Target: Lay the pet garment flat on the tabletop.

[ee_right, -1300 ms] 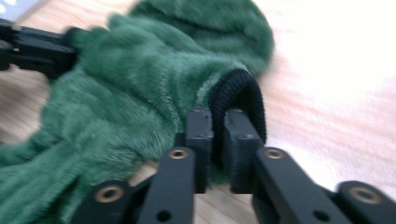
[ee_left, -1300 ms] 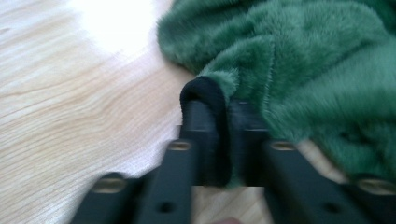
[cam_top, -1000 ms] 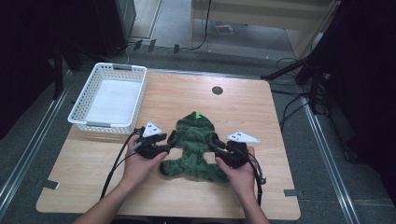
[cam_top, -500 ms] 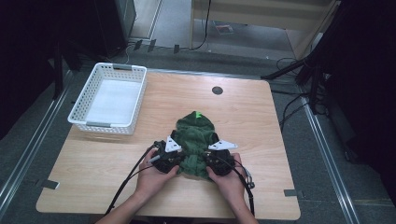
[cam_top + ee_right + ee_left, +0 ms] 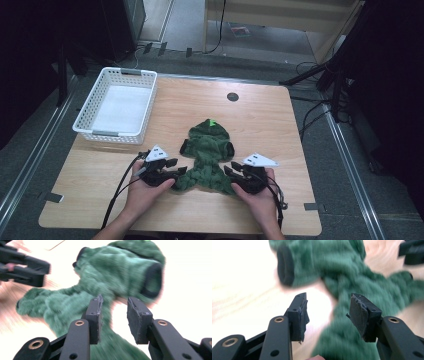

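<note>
Now both grippers sit at the near hem of the green fleece garment [image 5: 207, 155], left gripper [image 5: 172, 170] and right gripper [image 5: 235, 176] at opposite corners. Its long axis runs away from the jaws. Both pairs have just reopened and hold nothing. Since half a second ago, the hands have spread apart.

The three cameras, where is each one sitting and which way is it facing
High view: above the person's side, looking forward and down on the table; both forearms, the left gripper and the right gripper show.
Left gripper view: rides on the left gripper, looking along its jaws at the green fleece garment.
Right gripper view: rides on the right gripper, looking across the garment at the other gripper.
Shared: the green fleece garment; each gripper view shows the opposite gripper.
</note>
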